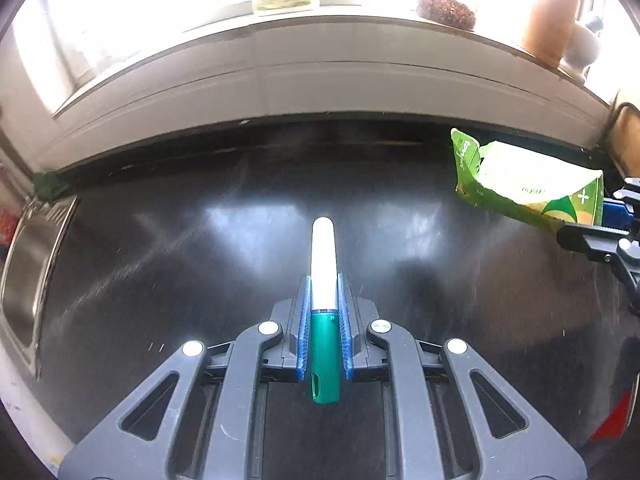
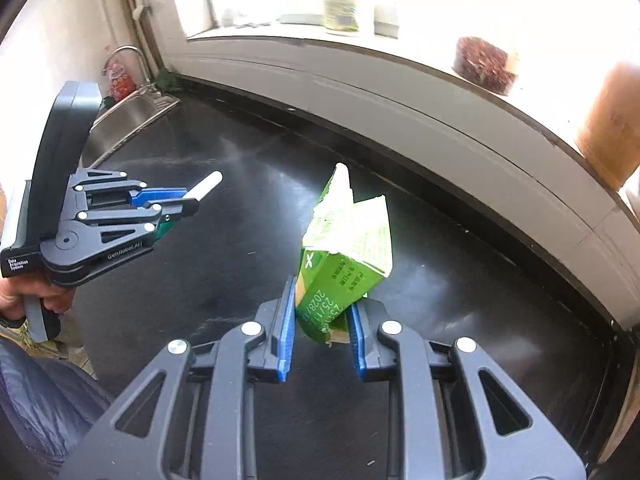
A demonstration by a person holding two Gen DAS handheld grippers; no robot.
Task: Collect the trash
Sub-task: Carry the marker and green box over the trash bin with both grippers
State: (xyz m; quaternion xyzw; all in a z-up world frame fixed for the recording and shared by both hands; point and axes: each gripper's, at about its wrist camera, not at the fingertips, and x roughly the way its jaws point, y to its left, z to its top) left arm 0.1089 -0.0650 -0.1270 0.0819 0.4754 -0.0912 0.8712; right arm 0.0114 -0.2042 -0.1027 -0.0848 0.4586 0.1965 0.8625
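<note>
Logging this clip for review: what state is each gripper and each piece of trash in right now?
Left gripper: shut on the green-and-white tube, held above the counter.
Green-and-white tube: clamped mid-body, white end pointing forward.
Right gripper: shut on the green carton.
Green carton: crumpled, top torn open, lifted.

Left claw (image 1: 325, 312) and right claw (image 2: 322, 320) both clamped, held level, well apart.

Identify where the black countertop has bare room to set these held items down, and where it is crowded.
Bare: the black countertop between the sink and the window ledge. Crowded: that ledge, carrying a brown bowl and wooden jar.
</note>
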